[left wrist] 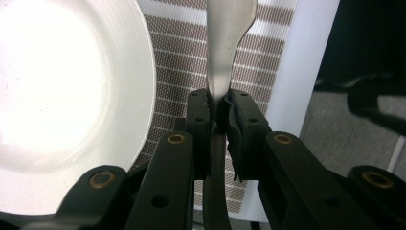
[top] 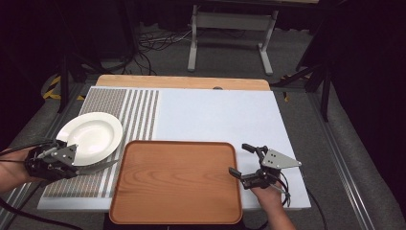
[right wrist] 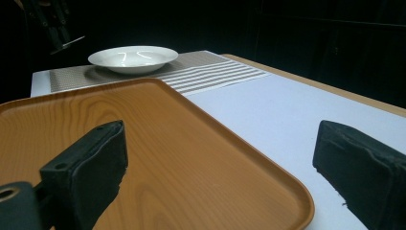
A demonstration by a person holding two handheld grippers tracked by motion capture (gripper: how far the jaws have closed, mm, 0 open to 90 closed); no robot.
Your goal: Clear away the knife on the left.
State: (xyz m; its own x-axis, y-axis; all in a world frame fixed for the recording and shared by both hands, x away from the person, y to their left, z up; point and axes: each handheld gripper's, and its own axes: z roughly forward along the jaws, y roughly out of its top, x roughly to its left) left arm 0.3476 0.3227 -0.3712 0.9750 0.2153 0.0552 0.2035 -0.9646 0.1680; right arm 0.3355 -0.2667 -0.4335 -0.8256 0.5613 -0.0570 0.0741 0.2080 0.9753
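The left gripper [left wrist: 218,108] pinches a thin metal utensil [left wrist: 225,43] at its neck — stiff, slippery, apt to pivot; the right gripper [right wrist: 220,163] gapes empty.

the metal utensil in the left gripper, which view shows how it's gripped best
The left gripper view: the left gripper has its jaws shut on the metal utensil at its narrow neck, seen close up. The high view shows the utensil as a thin sliver pointing toward the tray. The right gripper view shows it tiny and far off.
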